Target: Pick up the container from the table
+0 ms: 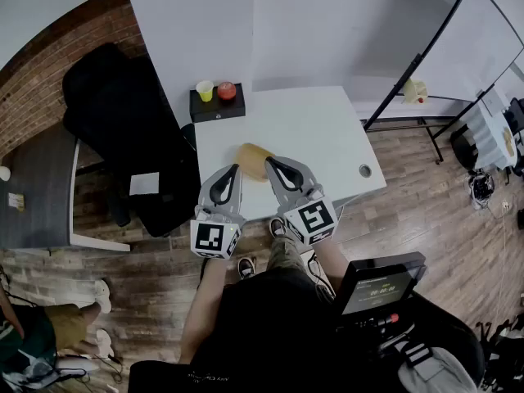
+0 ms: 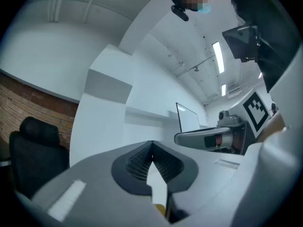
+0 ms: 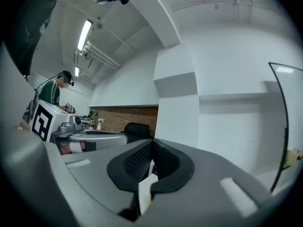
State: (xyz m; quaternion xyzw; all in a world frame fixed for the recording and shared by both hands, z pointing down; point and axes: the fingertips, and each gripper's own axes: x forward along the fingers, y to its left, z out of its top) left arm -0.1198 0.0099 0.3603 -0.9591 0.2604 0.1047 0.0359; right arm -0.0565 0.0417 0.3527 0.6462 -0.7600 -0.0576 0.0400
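A tan, rounded container (image 1: 250,159) lies on the white table (image 1: 319,137) near its front edge. My left gripper (image 1: 230,173) hangs just left of it and my right gripper (image 1: 273,165) just right of it, the right tip overlapping its edge in the head view. Whether either one touches it I cannot tell. Both are shut with nothing between the pads, as the left gripper view (image 2: 151,148) and the right gripper view (image 3: 152,148) show. Each gripper view looks level over the table and catches the other gripper beside it. A yellowish sliver (image 2: 161,211) shows below the left jaws.
A black box (image 1: 217,106) at the table's back left carries a yellow cup (image 1: 205,91) and a red object (image 1: 227,91). A black office chair (image 1: 123,113) stands left of the table, a whiteboard (image 1: 458,47) to the right. A cable hole (image 1: 365,170) marks the table's right side.
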